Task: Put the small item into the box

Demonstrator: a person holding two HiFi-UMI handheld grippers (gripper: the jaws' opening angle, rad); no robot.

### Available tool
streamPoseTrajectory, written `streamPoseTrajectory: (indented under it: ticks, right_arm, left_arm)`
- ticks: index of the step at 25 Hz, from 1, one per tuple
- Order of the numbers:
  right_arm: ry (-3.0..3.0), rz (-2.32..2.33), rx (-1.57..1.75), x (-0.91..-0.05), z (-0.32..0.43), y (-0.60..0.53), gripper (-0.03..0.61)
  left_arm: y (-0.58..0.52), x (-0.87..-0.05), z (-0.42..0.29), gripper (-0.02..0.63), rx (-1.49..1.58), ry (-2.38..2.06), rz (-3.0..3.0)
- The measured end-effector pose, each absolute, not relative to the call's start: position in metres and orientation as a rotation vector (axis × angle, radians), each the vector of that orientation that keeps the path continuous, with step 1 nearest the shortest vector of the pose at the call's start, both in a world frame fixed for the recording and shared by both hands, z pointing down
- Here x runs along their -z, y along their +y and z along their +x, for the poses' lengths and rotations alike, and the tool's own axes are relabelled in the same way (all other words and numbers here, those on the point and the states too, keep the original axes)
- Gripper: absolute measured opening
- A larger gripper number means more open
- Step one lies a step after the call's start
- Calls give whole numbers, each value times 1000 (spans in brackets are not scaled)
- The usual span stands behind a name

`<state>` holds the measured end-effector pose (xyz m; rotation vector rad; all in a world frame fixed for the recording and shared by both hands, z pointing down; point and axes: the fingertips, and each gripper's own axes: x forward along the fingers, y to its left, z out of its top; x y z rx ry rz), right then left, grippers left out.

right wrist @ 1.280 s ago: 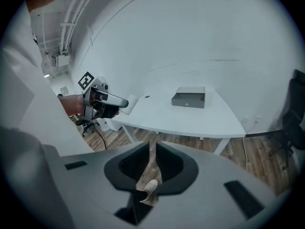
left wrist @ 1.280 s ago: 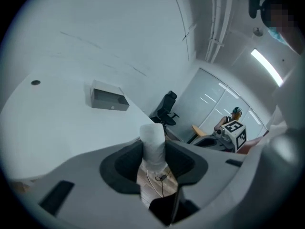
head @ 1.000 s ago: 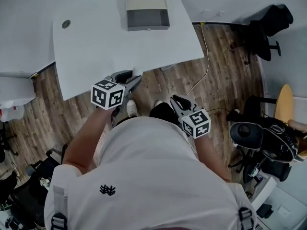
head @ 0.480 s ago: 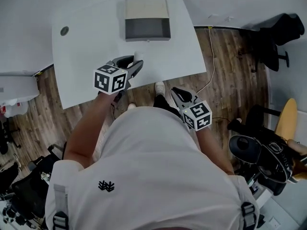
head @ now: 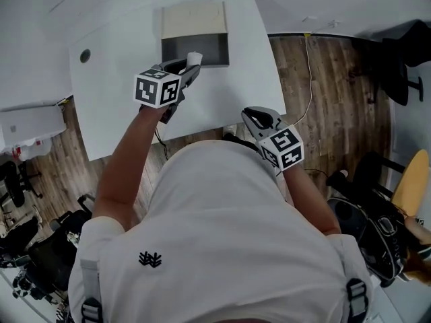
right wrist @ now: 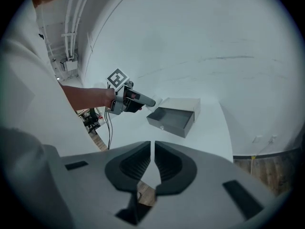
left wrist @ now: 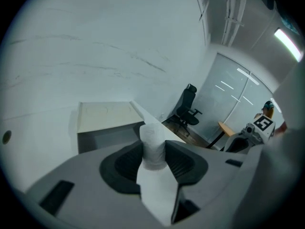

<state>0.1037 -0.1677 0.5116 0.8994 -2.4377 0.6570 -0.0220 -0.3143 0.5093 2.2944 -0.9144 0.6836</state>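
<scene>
A small white cylinder-like item point(head: 194, 58) point(left wrist: 153, 144) is pinched between my left gripper's pads. My left gripper point(head: 190, 69) point(left wrist: 153, 159) hovers at the near edge of the box point(head: 193, 20) point(left wrist: 107, 123), right over its open grey tray. The box has a beige top and sits at the back of the white table point(head: 121, 96). My right gripper point(head: 252, 115) point(right wrist: 152, 168) hangs at the table's near right edge, jaws together with nothing between them. In the right gripper view, the left gripper point(right wrist: 150, 101) reaches toward the box point(right wrist: 174, 114).
A round cable hole point(head: 85, 56) sits in the table's left part. A cable point(head: 306, 79) runs over the wooden floor on the right. A black office chair point(head: 407, 52) and a chair with a tan back point(head: 412, 184) stand at the right.
My left gripper has carried the white item forward from the table's near edge to the box's open tray. The right gripper has stayed low near the body.
</scene>
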Motion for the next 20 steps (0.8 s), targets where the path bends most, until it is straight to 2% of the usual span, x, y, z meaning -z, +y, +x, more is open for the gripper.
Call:
streamPoseTrajectory:
  ticks: [8, 20]
  right_arm:
    - [-2453, 875, -700, -521, 137, -188, 28]
    - [-2469, 867, -752, -529, 164, -209, 28]
  left_arm:
    - [-360, -560, -8, 156, -768, -990, 2126]
    - [-391, -618, -37, 158, -919, -1166, 1831]
